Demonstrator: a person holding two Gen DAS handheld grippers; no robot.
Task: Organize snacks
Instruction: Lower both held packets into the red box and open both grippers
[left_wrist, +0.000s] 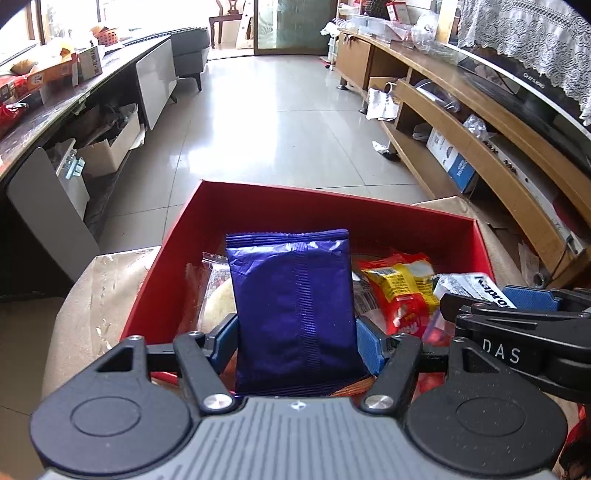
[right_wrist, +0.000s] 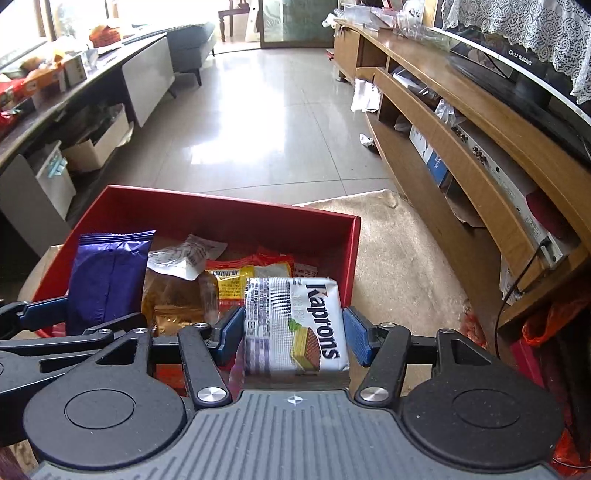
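Left gripper (left_wrist: 297, 338) clamping purple packet (left_wrist: 291, 306), right gripper (right_wrist: 291, 336) clamping Kaprons wafer pack (right_wrist: 295, 325), over red box (right_wrist: 221, 218) of snacks; beige table (right_wrist: 399, 266), tiled floor (right_wrist: 266, 122).

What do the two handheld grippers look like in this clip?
Both match: the left gripper and right gripper have black linkage arms with silver pivot screws, round black discs, a ribbed grey body and ribbed blue pads. White letters "DAS" mark the right one's side. No hands or sleeves show.

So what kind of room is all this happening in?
Most likely a home living room: a grey sofa at the far end, a television under a lace cover on a long wooden cabinet, and a glossy tiled floor.
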